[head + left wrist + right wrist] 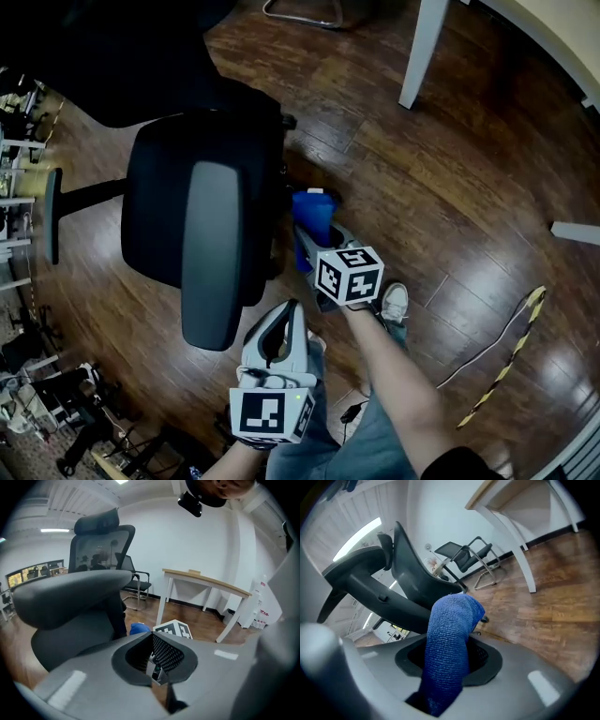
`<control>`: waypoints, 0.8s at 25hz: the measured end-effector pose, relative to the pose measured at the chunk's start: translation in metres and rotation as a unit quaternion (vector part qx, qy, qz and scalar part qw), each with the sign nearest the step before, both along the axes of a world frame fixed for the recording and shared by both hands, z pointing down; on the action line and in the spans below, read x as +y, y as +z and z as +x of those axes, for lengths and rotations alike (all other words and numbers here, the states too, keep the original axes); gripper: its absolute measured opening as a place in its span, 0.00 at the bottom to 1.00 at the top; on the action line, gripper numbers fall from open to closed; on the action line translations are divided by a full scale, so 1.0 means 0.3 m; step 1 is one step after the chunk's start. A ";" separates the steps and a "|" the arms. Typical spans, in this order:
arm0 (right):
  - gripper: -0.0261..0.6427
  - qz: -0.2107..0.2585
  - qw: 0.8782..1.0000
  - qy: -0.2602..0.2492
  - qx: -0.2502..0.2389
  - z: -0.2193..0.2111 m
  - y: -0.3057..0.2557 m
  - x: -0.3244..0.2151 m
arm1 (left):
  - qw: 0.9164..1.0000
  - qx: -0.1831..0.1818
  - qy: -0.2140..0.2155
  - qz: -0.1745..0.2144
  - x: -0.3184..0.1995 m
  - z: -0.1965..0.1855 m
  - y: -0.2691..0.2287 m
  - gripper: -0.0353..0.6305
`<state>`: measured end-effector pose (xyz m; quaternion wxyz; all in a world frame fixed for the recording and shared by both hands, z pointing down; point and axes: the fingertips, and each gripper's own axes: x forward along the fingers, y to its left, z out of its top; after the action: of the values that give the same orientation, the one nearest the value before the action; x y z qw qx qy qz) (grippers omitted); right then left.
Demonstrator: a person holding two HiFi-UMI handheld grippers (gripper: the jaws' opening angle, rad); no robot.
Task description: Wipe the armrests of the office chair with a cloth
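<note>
Blue textured cloth (450, 639) sits clamped in the grey right gripper (317, 246), beyond the nearer grey left gripper (292, 309) (jaws together, empty), just right of the black office chair (202, 216), whose armrests (52, 214) apparently await wiping.

Your right gripper (440, 686) has its jaws closed on the blue cloth (452, 620), which stands up out of them and folds over at the top; behind it, upper left, is the office chair's dark armrest (356, 581); a white desk leg (520, 541) stands on the wood floor (553, 602) to the right.
</note>
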<state>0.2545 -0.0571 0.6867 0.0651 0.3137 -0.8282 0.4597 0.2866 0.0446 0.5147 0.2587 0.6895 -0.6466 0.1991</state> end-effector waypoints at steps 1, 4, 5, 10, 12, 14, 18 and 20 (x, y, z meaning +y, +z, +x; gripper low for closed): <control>0.26 -0.013 1.000 0.010 -0.005 -0.011 0.021 0.008 | 1.000 0.001 0.004 -0.006 0.012 -0.006 0.018 0.06; 0.26 -0.044 0.998 0.031 -0.018 -0.061 0.070 0.039 | 1.000 0.002 0.020 -0.018 0.040 -0.033 0.055 0.06; 0.26 -0.053 0.998 0.036 -0.022 -0.079 0.081 0.049 | 0.999 0.002 0.027 -0.020 0.048 -0.043 0.064 0.06; 0.26 -0.075 0.995 0.055 -0.047 -0.146 0.079 0.098 | 0.998 -0.002 0.054 -0.026 0.082 -0.093 0.093 0.06; 0.26 -0.076 0.994 0.060 -0.057 -0.164 0.053 0.116 | 0.998 -0.002 0.062 -0.025 0.096 -0.113 0.090 0.06; 0.26 -0.072 0.993 0.063 -0.065 -0.178 0.019 0.135 | 0.998 -0.001 0.065 -0.023 0.110 -0.134 0.083 0.06; 0.26 -0.063 0.993 0.070 -0.072 -0.189 -0.047 0.166 | 0.998 0.006 0.063 -0.016 0.120 -0.163 0.057 0.06; 0.26 -0.054 0.993 0.068 -0.075 -0.197 -0.088 0.183 | 0.998 0.008 0.066 -0.013 0.127 -0.169 0.038 0.06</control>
<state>0.1954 -0.0022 0.6602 -0.0121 0.3302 -0.7812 0.5296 0.2361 0.0827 0.5261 0.2593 0.7288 -0.5949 0.2184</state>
